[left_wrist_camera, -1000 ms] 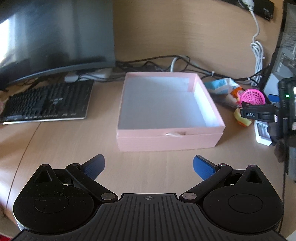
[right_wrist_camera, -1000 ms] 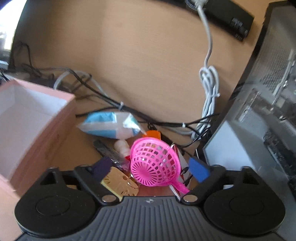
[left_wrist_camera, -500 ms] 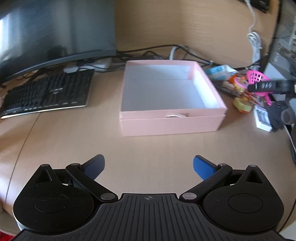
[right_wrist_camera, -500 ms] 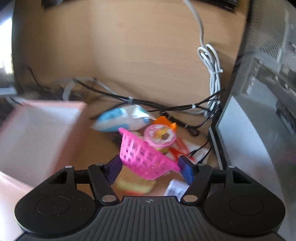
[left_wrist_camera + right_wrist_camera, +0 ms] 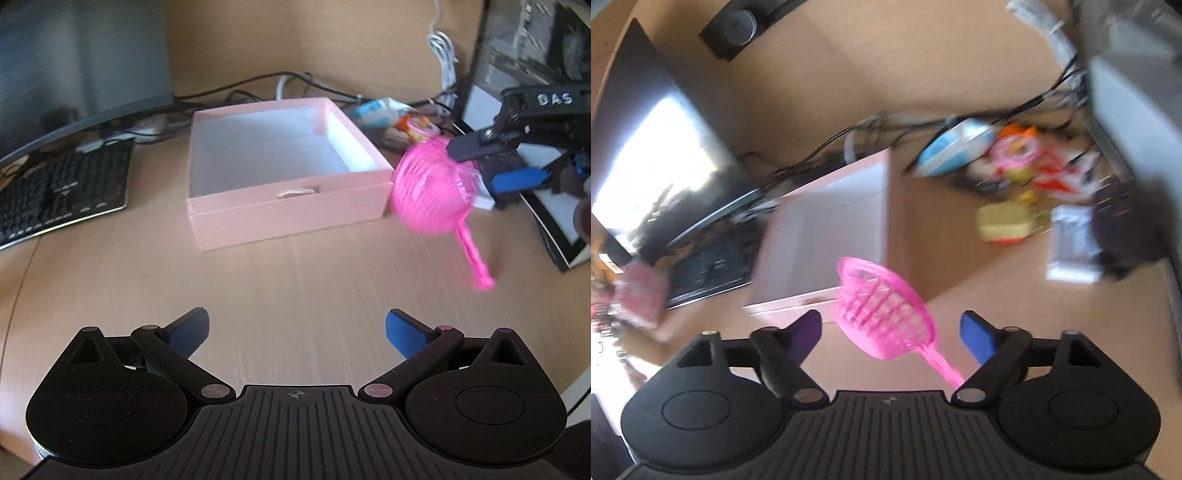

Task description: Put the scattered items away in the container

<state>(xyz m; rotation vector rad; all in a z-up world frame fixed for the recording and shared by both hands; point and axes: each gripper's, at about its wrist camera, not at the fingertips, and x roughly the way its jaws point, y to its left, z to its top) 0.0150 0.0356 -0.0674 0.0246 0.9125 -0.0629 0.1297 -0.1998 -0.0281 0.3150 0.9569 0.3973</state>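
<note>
The pink open box (image 5: 288, 206) sits on the desk, empty; it also shows in the right wrist view (image 5: 827, 236). A pink plastic strainer (image 5: 430, 192) hangs in the air just right of the box's front right corner. In the right wrist view the strainer (image 5: 886, 314) lies between the spread fingers of my right gripper (image 5: 890, 328), apart from both pads, falling or loose. My right gripper (image 5: 495, 162) is open. My left gripper (image 5: 297, 328) is open and empty above the bare desk in front of the box.
A pile of small items (image 5: 1015, 173) lies right of the box: a blue-white packet (image 5: 380, 110), a yellow piece (image 5: 1004, 223), a white pack (image 5: 1071, 243). A keyboard (image 5: 55, 192) and monitor (image 5: 74, 66) stand left. A computer case (image 5: 524, 66) and cables stand at the right.
My right gripper lifted the pink strainer off the pile, swung it left toward the box's front corner, and its fingers have opened. The left gripper backed off slightly.
</note>
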